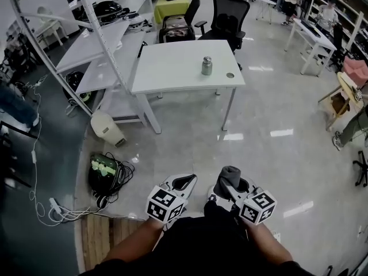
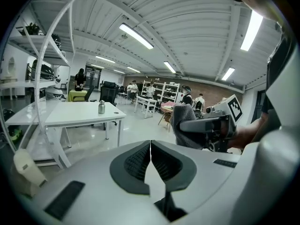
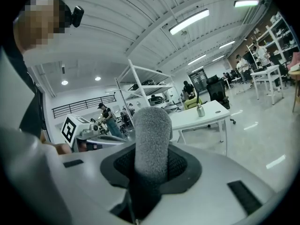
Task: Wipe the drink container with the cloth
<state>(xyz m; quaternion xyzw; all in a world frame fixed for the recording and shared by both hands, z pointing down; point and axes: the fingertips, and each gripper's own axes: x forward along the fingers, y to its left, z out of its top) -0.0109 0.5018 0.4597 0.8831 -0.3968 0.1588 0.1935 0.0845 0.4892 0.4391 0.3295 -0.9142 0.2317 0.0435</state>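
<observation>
The drink container (image 1: 207, 65) stands on the white worktop (image 1: 167, 68), toward its right side, with a small round spot (image 1: 230, 75) just beside it. It is well apart from both tools, with a stretch of shiny floor (image 1: 259, 154) between.

The left tool (image 1: 184, 183) is closed tight with nothing in it. The right tool (image 1: 231, 184) is squeezed on the grey cloth (image 1: 230, 174). Both are held low and close to the person's body.

What could go wrong? The container is tall and thin, so I think a push from the cloth high up could knock it over or slide it toward the edge. That is likely if nothing holds it steady, and the left tool must open before it can hold it. The cloth could also slip out if it rubs hard, because only its lower part sits in the tool. Loose white cables (image 1: 52, 209) lie on the floor at the left, and a foot could catch on them on the way over.

The container is upright. Its long side runs up and down, and its narrow cap points at the ceiling. The cloth is a fat roll. It sticks straight out of the right tool, the same way the tool points.
</observation>
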